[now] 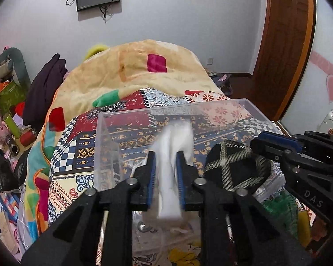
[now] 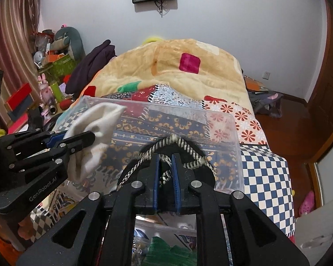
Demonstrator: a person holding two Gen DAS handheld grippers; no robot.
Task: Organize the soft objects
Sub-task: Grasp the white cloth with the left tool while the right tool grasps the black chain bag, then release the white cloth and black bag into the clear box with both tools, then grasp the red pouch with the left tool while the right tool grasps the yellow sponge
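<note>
My left gripper is shut on a white sock and holds it over a clear plastic bin on the bed. The same white sock and left gripper show at the left of the right wrist view. My right gripper is shut on a black item with striped black-and-white bands, held over the bin's near side. In the left wrist view that black item sits at the right, with the right gripper beside it.
The bin rests on a patchwork quilt with a yellow blanket behind. Green fabric lies below my right gripper. A cluttered shelf with toys stands at left. A wooden door and floor are at right.
</note>
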